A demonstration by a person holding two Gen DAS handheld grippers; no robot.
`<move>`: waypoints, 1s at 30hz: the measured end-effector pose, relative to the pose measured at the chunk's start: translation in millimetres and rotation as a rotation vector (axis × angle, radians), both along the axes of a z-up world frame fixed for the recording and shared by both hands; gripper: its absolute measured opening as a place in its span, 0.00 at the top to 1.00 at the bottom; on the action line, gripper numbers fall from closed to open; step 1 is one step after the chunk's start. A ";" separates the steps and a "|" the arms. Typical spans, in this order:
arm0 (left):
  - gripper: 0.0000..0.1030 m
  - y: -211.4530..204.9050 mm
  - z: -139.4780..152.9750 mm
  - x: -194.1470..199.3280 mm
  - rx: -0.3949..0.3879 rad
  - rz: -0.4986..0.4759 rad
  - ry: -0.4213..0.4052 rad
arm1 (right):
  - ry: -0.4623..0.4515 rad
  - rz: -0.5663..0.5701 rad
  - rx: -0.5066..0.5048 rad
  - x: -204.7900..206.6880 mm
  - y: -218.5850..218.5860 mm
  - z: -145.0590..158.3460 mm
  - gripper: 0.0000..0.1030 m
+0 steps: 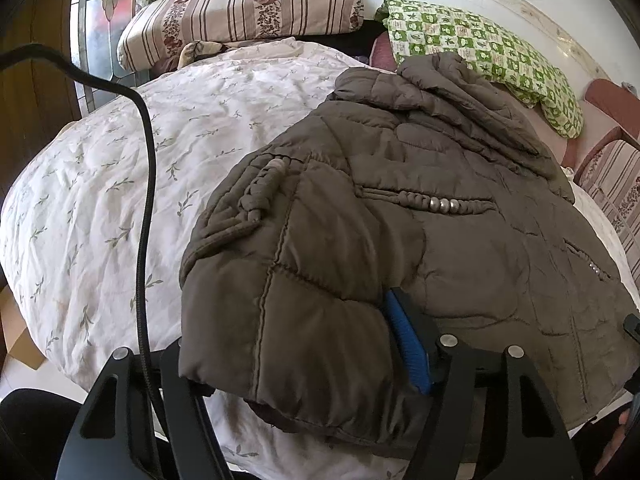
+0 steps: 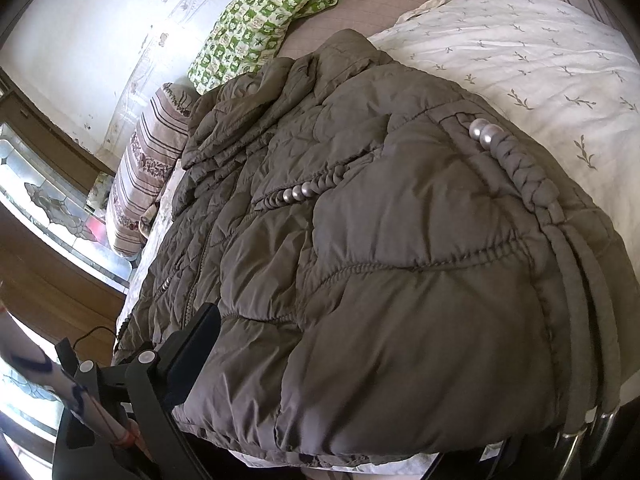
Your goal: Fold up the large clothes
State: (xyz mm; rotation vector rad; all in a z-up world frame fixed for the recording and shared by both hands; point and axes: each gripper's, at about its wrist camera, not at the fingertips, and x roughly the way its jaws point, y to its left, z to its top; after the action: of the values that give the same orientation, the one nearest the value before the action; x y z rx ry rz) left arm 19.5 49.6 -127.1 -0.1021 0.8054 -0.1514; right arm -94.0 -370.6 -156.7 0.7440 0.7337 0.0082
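Sunlit bedding is being used as the workplace — a white quilt (image 1: 92, 184) with a leaf print is covering the bed, and striped and green-checked pillows (image 1: 240, 12) are lying at its far end. Going from left to right in the left wrist view, a black cable (image 1: 146, 184) is draped across the quilt, and then the brown padded coat (image 1: 400, 220) is seen lying flat at the bed's near edge. Its puffy hem is being straddled by the left claw (image 1: 304, 360), half open, one blue pad (image 1: 408, 344) laid against the fabric; a firm pinch cannot be confirmed. Further right, the right claw (image 2: 360, 360) is standing wide with the hem bulging between its fingers, nothing held. Slippage is being risked: slick, thick padding could be squeezed out of a shallow bite, or only the top layer could be caught — and the cable could be snagged during a lift.
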 end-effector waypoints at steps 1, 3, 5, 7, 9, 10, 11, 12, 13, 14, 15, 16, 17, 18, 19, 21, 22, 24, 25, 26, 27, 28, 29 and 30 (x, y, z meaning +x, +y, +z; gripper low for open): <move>0.31 0.2 -0.2 0.2 -0.004 0.002 0.003 | 0.000 0.000 0.002 0.1 -0.2 0.0 0.05; 0.30 2.2 -0.7 1.4 -0.018 0.008 0.009 | -0.001 0.000 0.004 0.2 0.1 0.2 0.04; 0.32 1.5 0.1 1.7 -0.008 0.006 0.005 | -0.008 0.002 0.002 -0.5 -0.2 -0.1 0.04; 0.44 1.6 3.2 -0.2 -0.004 0.002 -0.008 | -0.019 -0.001 0.006 -2.2 -1.2 -0.1 0.07; 0.57 0.9 8.3 -3.5 -0.003 -0.008 -0.032 | -0.017 -0.012 -0.009 -4.7 -4.4 -0.1 0.55; 0.62 0.0 10.2 -5.3 0.002 -0.013 -0.043 | -0.016 -0.010 0.005 -5.0 -7.3 -1.4 0.68; 0.64 -1.5 11.2 -6.1 0.009 -0.017 -0.047 | -0.025 -0.012 0.026 -6.5 -9.9 -2.1 0.71; 0.64 -3.2 12.3 -6.5 0.021 -0.020 -0.049 | -0.033 -0.012 0.018 -7.7 -9.3 0.0 0.74; 0.64 -4.2 13.2 -6.6 0.029 -0.021 -0.048 | -0.039 -0.008 -0.010 -8.2 -6.8 3.5 0.75; 0.65 -4.9 14.4 -6.4 0.035 -0.022 -0.046 | -0.051 -0.005 -0.042 -9.1 -3.5 8.7 0.76; 0.65 -5.3 15.8 -5.9 0.039 -0.022 -0.041 | -0.068 -0.004 -0.063 -10.4 -1.6 13.5 0.77; 0.65 -5.8 17.1 -5.7 0.043 -0.023 -0.039 | -0.081 -0.004 -0.076 -11.5 -0.5 16.9 0.78; 0.65 -7.1 19.4 -5.7 0.054 -0.023 -0.040 | -0.093 -0.003 -0.096 -12.2 0.6 21.0 0.78; 0.65 -8.1 20.7 -5.7 0.064 -0.023 -0.042 | -0.099 -0.001 -0.112 -12.7 2.0 24.0 0.79; 0.65 -11.1 22.9 -5.4 0.080 -0.023 -0.046 | -0.105 0.000 -0.127 -12.9 3.3 26.7 0.79; 0.66 -15.0 27.6 -6.8 0.110 -0.027 -0.069 | -0.111 0.003 -0.146 -13.2 4.6 30.8 0.79; 0.66 -17.6 30.4 -8.2 0.131 -0.030 -0.084 | -0.113 0.004 -0.149 -13.3 4.0 32.2 0.79; 0.66 -20.6 35.3 -10.7 0.155 -0.035 -0.106 | -0.120 0.003 -0.153 -14.5 3.5 34.7 0.79; 0.66 -21.5 37.5 -11.5 0.161 -0.036 -0.113 | -0.121 0.004 -0.157 -15.2 4.1 35.6 0.79; 0.66 -22.3 39.1 -12.0 0.165 -0.039 -0.117 | -0.123 0.005 -0.169 -15.3 4.7 37.2 0.79; 0.66 -22.8 40.7 -12.0 0.169 -0.040 -0.120 | -0.126 0.005 -0.177 -15.5 5.4 38.4 0.80; 0.66 -22.6 42.3 -12.4 0.169 -0.039 -0.123 | -0.133 0.008 -0.188 -16.2 6.5 40.9 0.80; 0.66 -22.4 43.3 -12.5 0.169 -0.039 -0.125 | -0.138 0.010 -0.197 -15.7 7.9 42.4 0.80; 0.66 -22.6 44.9 -12.8 0.171 -0.040 -0.129 | -0.144 0.012 -0.207 -16.2 8.6 44.2 0.81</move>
State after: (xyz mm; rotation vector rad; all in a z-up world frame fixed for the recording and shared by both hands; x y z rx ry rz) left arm 6.8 27.0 -82.2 0.0846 0.6892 -0.1250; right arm -110.2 -362.0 -112.5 0.5354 0.5912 -0.0035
